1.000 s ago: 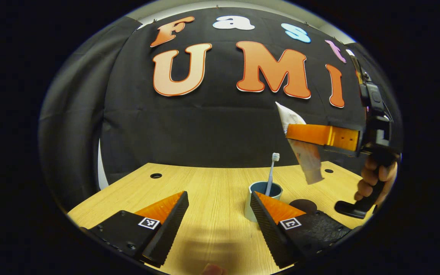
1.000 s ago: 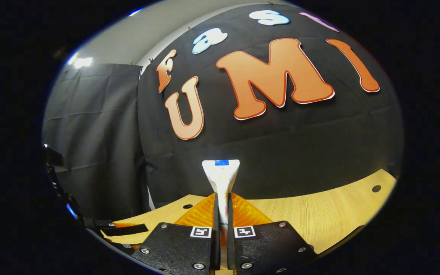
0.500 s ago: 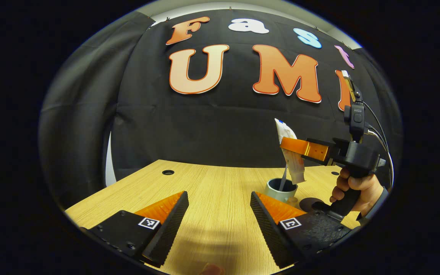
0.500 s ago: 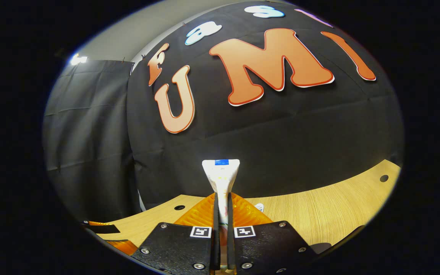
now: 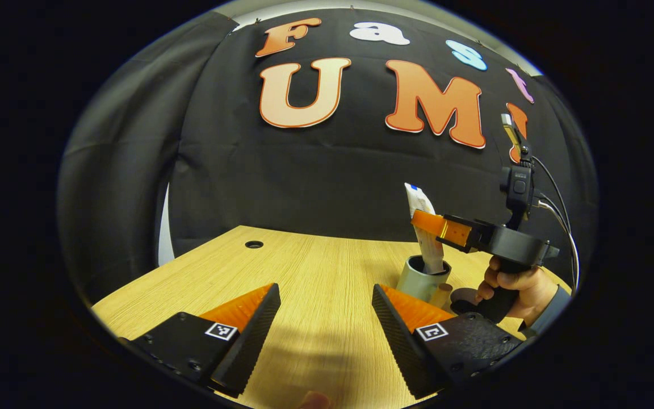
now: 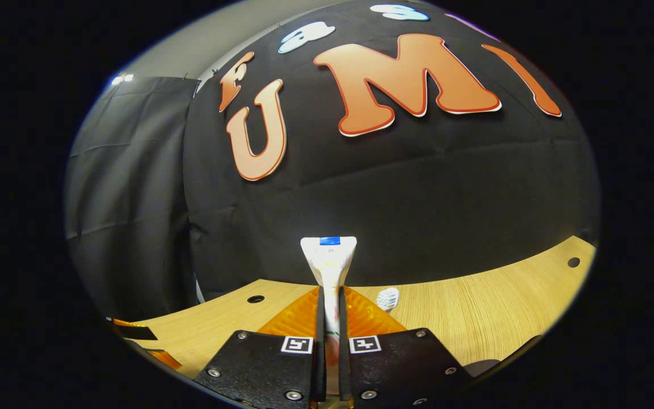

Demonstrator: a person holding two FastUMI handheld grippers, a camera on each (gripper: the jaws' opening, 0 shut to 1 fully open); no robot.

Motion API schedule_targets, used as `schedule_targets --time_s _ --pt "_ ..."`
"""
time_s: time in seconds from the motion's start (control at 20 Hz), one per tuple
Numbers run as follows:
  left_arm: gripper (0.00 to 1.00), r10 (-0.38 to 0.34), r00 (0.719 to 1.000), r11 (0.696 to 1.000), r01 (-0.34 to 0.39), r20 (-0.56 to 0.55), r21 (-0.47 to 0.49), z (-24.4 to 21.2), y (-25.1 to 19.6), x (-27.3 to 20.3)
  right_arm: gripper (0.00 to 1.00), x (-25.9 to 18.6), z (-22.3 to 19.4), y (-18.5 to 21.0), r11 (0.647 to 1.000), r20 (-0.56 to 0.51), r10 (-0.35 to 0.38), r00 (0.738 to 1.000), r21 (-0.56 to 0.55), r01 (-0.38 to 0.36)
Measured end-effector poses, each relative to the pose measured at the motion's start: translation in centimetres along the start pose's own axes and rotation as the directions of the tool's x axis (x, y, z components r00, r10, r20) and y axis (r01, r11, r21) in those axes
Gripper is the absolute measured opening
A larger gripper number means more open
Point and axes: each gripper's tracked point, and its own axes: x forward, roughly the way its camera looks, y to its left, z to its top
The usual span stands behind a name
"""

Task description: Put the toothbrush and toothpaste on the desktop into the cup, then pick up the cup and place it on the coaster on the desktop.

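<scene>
In the left gripper view, the left tongs sit at the bottom of the frame with their 2 fingers spread wide apart and nothing between them, above the wooden bench. At the right of that frame, a hand holds the right tongs, which are clamped on the white toothpaste tube. The tube stands nearly upright, slightly tilted, and its lower end dips into the mouth of the cup. The cup stands on the bench at lower right of centre, and just to its right lies the dark round coaster, apart from the cup's base.

In the right gripper view, the right tongs at bottom centre are pressed together on the toothpaste tube, whose flat crimped end rises above the fingers. Just right of the fingers, the white bristle head of the toothbrush shows low in the frame against the bench.
</scene>
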Motion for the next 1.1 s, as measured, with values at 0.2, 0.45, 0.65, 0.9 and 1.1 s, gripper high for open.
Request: schedule_targets --time_s 0.2,0.45,0.65,0.9,1.1 --pt "0.98 0.005 1.0 1.0 -0.005 -0.012 0.016 -0.1 -0.6 -0.2 0.13 0.0 -0.7 -0.5 1.0 -0.039 -0.02 0.999 -0.02 0.019" --pt "0.98 -0.031 0.999 0.999 0.032 -0.032 0.038 -0.7 -3.1 -0.7 0.18 -1.9 -3.1 -0.8 1.0 -0.143 -0.003 0.99 0.018 0.006" --pt "0.98 -0.063 0.996 0.997 0.066 -0.065 0.039 -1.1 -5.2 -0.4 0.22 -3.9 -3.5 -1.7 1.0 -0.203 0.0 0.979 -0.007 -0.001" --pt "0.98 -0.119 0.983 0.992 0.125 -0.137 0.033 -2.0 -7.9 0.4 0.34 -7.3 -3.3 -3.3 1.0 -0.268 -0.001 0.963 -0.01 -0.002" --pt "0.98 -0.134 0.98 0.989 0.141 -0.147 0.04 -0.5 -8.9 0.3 0.41 -10.2 -1.0 -4.2 1.0 -0.239 0.013 0.971 -0.014 -0.017"
